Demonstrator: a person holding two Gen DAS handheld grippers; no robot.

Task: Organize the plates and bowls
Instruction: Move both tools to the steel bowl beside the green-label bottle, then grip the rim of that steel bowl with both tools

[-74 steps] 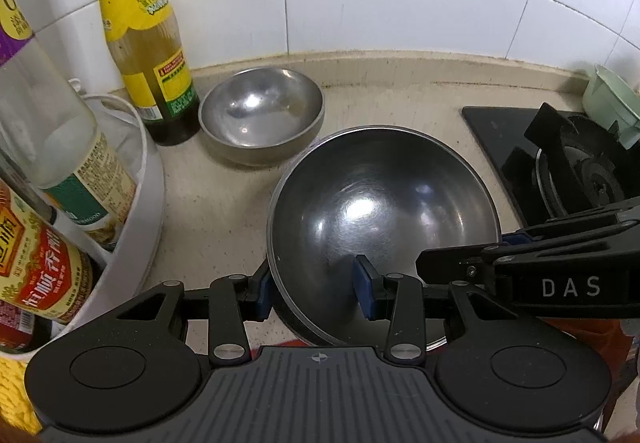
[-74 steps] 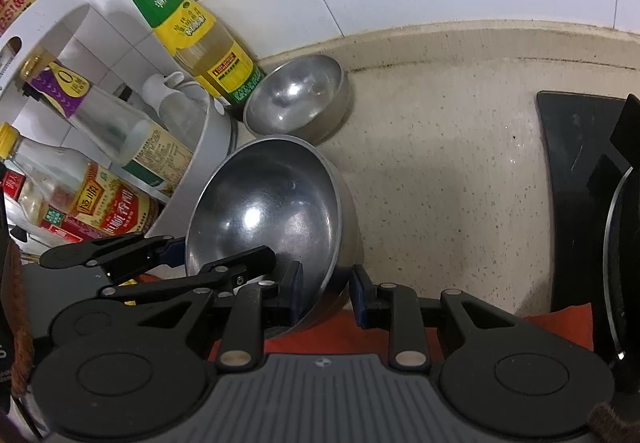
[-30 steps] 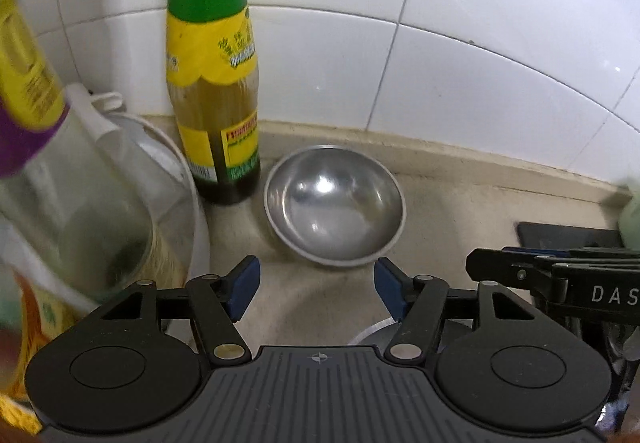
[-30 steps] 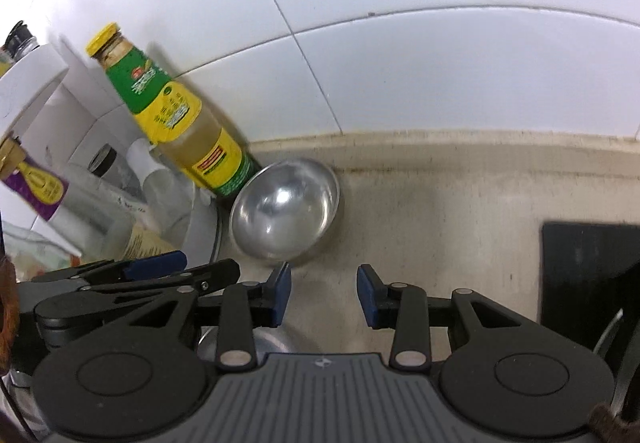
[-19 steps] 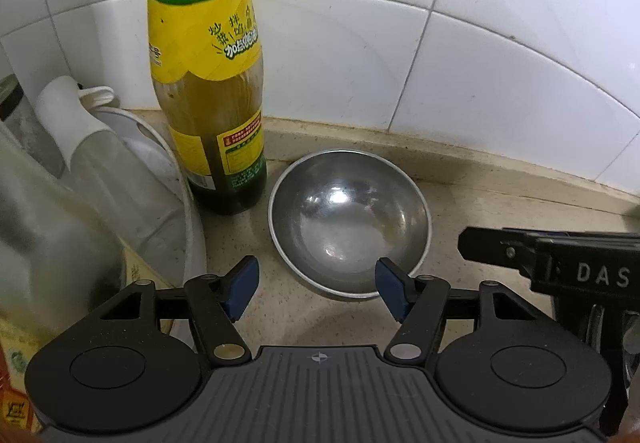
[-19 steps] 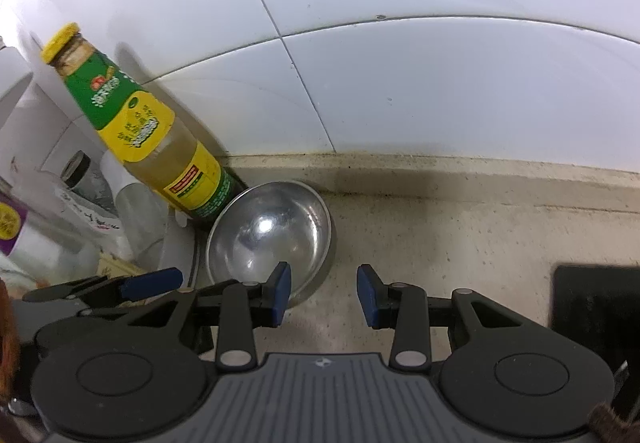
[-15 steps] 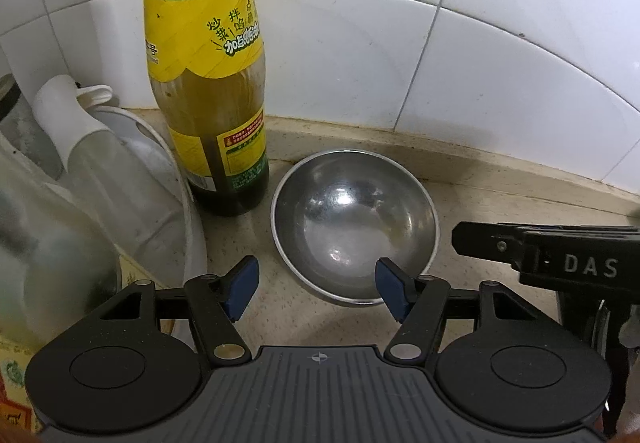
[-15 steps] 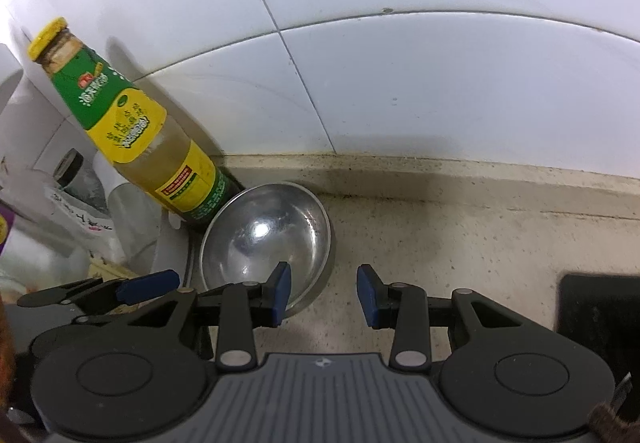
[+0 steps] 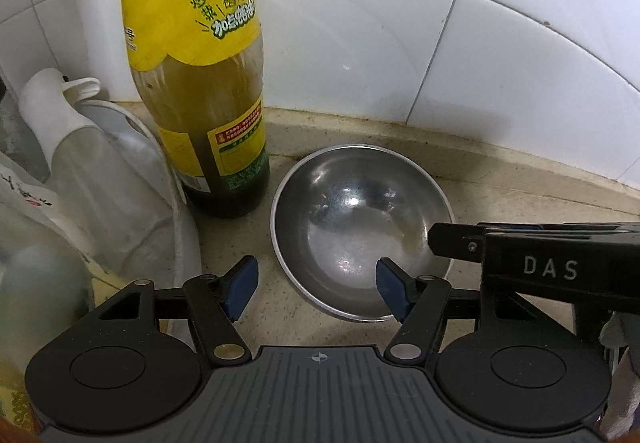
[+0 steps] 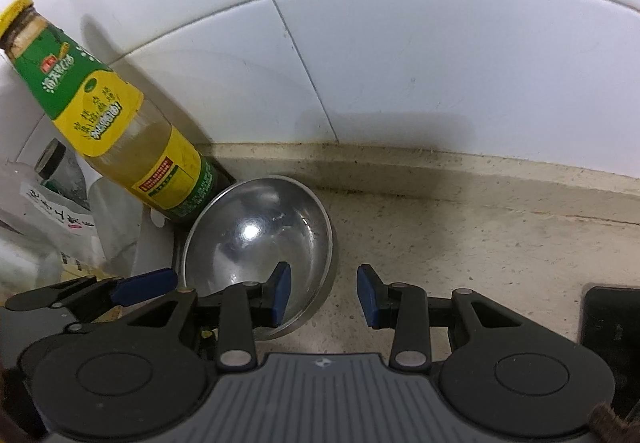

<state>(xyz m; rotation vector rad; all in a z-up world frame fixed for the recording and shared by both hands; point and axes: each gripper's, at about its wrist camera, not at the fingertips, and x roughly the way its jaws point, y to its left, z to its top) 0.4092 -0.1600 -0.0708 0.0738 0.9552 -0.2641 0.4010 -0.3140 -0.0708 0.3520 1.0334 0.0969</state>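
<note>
Left claw (image 9: 318,287): jaws wide, nothing held. I have its right pad over the near rim of the steel bowl (image 9: 360,227), its left pad over bare counter (image 9: 520,183).
Right claw (image 10: 322,293): wide too, empty. Left pad sits over the bowl's near-right rim, right pad outside over the counter, so it straddles the wall there. Touching or just above, I cannot tell.
Bowl: upright and empty on the counter, close under the tiled wall (image 9: 400,55), just beside the sauce bottle (image 9: 200,83).
Step, as I judge it: approach to the small bowl, grasp not yet made.
Next move: I'd lower one claw so the rim passes between its pads, then close on the wall. Thin, slick steel, so I want a deep bite. Keep off the bottle on the left.
Left view only: the white condiment rack (image 9: 160,179) hard against the bottle, and the right claw's arm lying across the bowl's right edge.
Right view only: the bottle's yellow cap, and the dark stove corner (image 10: 612,319) at right.
</note>
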